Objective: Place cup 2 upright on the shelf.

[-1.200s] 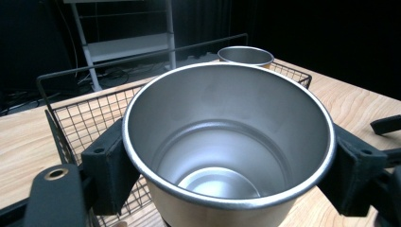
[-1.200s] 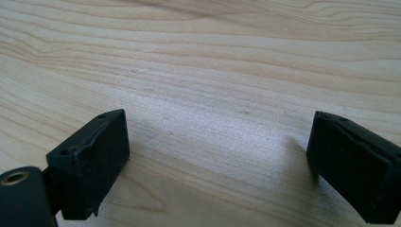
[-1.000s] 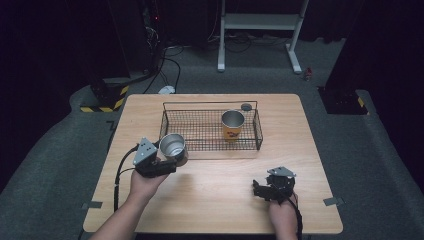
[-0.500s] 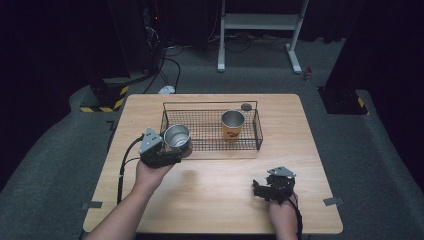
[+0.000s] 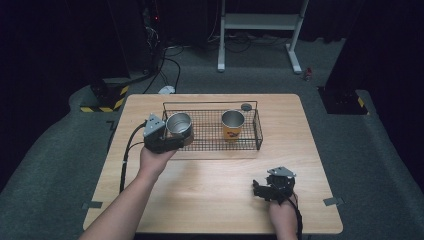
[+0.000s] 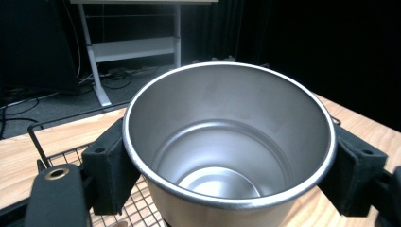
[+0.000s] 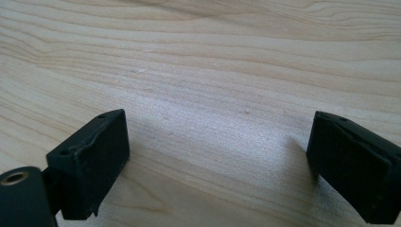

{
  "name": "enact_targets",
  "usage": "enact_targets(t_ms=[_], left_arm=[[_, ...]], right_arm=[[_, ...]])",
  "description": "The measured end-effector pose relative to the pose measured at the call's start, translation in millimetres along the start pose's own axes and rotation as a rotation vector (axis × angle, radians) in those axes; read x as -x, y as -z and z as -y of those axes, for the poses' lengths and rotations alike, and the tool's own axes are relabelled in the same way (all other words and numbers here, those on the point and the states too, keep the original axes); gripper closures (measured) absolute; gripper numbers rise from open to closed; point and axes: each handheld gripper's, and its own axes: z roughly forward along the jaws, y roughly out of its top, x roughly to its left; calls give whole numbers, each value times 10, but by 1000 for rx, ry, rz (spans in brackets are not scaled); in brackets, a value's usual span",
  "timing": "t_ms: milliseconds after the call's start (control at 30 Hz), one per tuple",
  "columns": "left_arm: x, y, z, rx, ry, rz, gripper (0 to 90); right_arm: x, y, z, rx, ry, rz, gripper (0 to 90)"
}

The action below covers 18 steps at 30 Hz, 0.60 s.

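Steel cup [image 6: 227, 156], bare inside in the left gripper view, clamped by left tongs [image 5: 170, 137]; right tongs [image 7: 220, 165] gape empty.

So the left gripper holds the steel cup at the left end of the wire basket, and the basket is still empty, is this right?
Not quite. The left gripper does hold the steel cup at the left end of the wire basket, but the basket is not empty: the high view shows an orange-labelled cup standing inside it.

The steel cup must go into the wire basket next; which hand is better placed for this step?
Left. The left gripper is shut on the steel cup at the wire basket's left end. The right gripper rests open on the table, holding nothing.
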Motion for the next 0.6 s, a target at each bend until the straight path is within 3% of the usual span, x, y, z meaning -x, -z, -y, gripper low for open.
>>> enact_targets(t_ms=[267, 367, 600], left_arm=[[-73, -189, -52, -20, -13, -11, 190], [-110, -258, -37, -4, 14, -14, 190], [-194, -440, 21, -47, 20, -33, 190]], right_arm=[[-3, -1, -1, -1, -3, 0, 65], [-5, -4, -3, 0, -6, -1, 65], [-6, -4, -3, -1, -6, -1, 65]])
